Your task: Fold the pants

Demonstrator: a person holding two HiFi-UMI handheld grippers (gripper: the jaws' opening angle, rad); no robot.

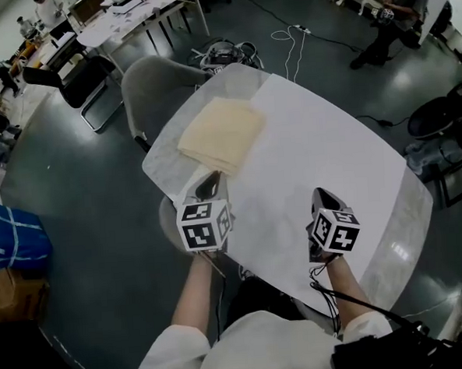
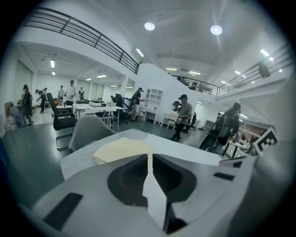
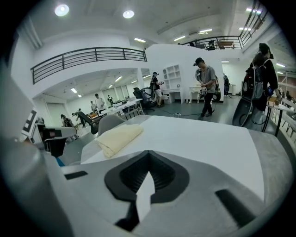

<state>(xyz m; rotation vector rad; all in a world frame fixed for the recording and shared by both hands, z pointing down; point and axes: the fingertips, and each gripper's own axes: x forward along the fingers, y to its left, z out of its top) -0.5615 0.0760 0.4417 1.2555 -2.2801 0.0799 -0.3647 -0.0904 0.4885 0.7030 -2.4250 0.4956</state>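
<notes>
**Figure. Fold the pants: closing stage, head view and both gripper views.**

The cream-coloured soft cloth pants (image 1: 221,132) are lying as a compact, near-square packet on the far left part of the white round-cornered table (image 1: 323,151). They are close to its edge, just in front of a grey padded shell chair (image 1: 151,87).

The left gripper (image 1: 209,185) is hovering near the packet's nearest corner. Its jaws are meeting along one line and are gripping nothing. The right gripper (image 1: 319,194) is hanging over bare tabletop, well apart from the cloth. Its jaws are likewise pressed together and empty.

*Step in hand (judged).* The fold is looking finished, so the work now is checking and tidying:
- Any correction is best made by nipping only the top layer at a corner and drawing it square.
- The stack underneath should not be dragged.
- Closed jaws can be used flat, to press down a lifting edge.

*Materials and shapes.* The cloth is matte and limp. It is showing stacked layer edges along its side and slightly rounded fold lines. The table is smooth and hard, with a paler grey margin ringing the white centre. The grippers are rigid grey plastic with dark ribbed pads, and each is carrying a black-and-white marker cube.
</notes>
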